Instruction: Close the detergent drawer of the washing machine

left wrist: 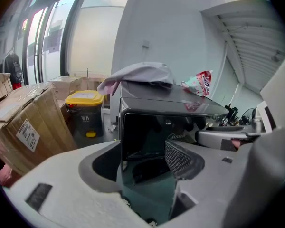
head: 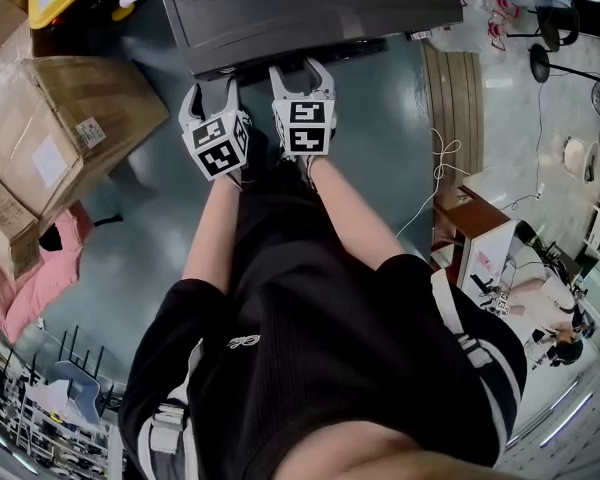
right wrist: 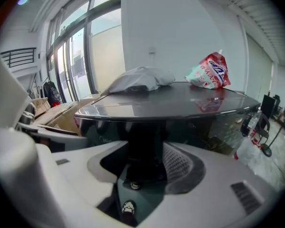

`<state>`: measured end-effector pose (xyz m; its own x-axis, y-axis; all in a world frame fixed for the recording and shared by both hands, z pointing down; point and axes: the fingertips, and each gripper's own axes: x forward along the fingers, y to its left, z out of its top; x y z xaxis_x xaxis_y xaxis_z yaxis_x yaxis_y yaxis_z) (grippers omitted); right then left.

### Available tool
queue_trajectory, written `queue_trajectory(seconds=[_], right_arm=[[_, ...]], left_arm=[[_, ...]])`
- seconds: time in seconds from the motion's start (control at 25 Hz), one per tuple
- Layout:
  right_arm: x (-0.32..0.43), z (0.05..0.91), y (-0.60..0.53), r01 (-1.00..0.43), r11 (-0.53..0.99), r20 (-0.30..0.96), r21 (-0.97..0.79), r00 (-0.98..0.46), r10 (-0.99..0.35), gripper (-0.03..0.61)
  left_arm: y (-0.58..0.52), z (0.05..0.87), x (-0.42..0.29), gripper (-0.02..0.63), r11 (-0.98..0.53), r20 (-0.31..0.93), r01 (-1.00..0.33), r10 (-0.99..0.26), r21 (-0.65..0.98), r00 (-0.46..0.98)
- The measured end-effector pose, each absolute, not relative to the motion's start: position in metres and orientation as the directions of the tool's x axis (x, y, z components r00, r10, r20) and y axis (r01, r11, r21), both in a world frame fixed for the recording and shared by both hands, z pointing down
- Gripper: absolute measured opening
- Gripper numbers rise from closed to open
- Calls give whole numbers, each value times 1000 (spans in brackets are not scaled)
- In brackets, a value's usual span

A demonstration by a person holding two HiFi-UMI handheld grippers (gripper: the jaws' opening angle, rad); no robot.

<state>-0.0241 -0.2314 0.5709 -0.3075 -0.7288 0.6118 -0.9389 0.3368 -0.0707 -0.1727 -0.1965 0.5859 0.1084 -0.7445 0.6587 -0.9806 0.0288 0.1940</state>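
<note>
On the teal floor [head: 380, 148] the washing machine [head: 310, 3] faces the left gripper [head: 212, 81] and right gripper [head: 300, 68], both gaping empty, with its detergent drawer [right wrist: 143, 144] (apparently not yet shut) just ahead, unpushed.

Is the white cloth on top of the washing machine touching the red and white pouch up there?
Apart. The right gripper view shows bare machine top between the white cloth and the pouch.

We counted one washing machine [head: 310, 8], three cardboard boxes [left wrist: 28, 122], one yellow-lidded bin [left wrist: 85, 113], one red bag [right wrist: 210, 72] and one cloth [right wrist: 140, 80].
</note>
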Motion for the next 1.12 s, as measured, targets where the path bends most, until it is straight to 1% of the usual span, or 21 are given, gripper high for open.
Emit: queue_trajectory(seconds=[0.12, 0.28, 0.68, 0.8, 0.88, 0.96, 1.12], right_arm=[[-20, 568, -221, -933, 352, 604, -75, -323, -728, 216], [-19, 566, -197, -917, 394, 604, -69, -353, -715, 185], [-19, 550, -145, -887, 459, 586, -56, -402, -704, 47], [-18, 546, -127, -877, 477, 580, -54, -416, -700, 24], [-17, 544, -116, -871, 489, 575, -51, -426, -698, 11], [-16, 541, -104, -862, 505, 572, -43, -436, -695, 6], [-16, 536, -82, -838, 545, 566, -20, -459, -685, 6]], left_arm=[[-184, 587, -168, 281, -1, 661, -982, -739, 191, 129], [-166, 582, -161, 221, -29, 641, -980, -752, 194, 150], [-117, 566, -147, 107, -58, 604, -979, -779, 195, 167], [-97, 565, -140, 69, -60, 601, -978, -781, 198, 170], [-86, 563, -136, 32, -65, 595, -979, -786, 195, 170], [-77, 559, -132, 8, -73, 585, -980, -793, 187, 171], [-61, 551, -125, 8, -80, 565, -980, -807, 184, 171]])
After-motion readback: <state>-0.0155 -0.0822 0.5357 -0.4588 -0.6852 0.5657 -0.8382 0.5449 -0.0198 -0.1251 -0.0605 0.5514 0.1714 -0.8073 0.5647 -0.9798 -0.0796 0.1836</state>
